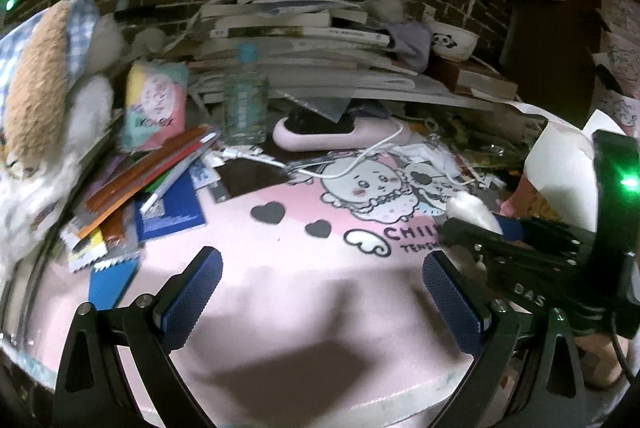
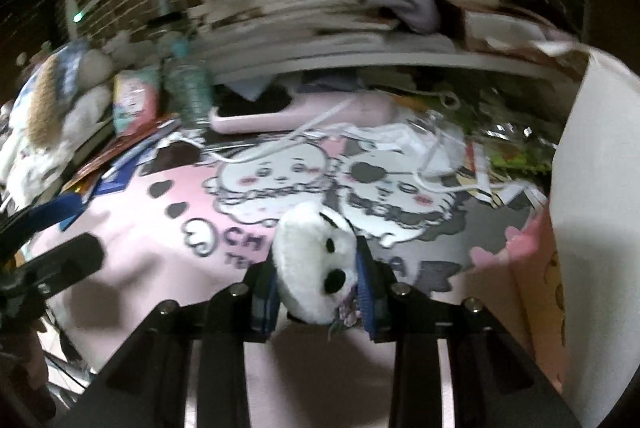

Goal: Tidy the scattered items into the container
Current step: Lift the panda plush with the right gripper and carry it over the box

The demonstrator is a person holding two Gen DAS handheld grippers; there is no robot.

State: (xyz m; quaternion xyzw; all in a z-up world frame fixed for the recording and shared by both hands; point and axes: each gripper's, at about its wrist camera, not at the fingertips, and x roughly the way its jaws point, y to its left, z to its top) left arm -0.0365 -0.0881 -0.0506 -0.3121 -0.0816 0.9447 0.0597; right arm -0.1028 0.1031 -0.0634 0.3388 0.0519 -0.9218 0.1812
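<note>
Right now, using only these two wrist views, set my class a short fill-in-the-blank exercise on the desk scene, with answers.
1. The right gripper is shut on a small white plush ____ with black eye patches.
2. The left gripper holds ____ between its fingers.
3. The two cartoon characters are printed on a ____-coloured desk mat.
4. The clear water bottle stands in front of a stack of ____.

Answers: panda; nothing; pink; books

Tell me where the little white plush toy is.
The plush toy sits bottom centre of the right wrist view, clamped in the right gripper above the pink mat.
</note>
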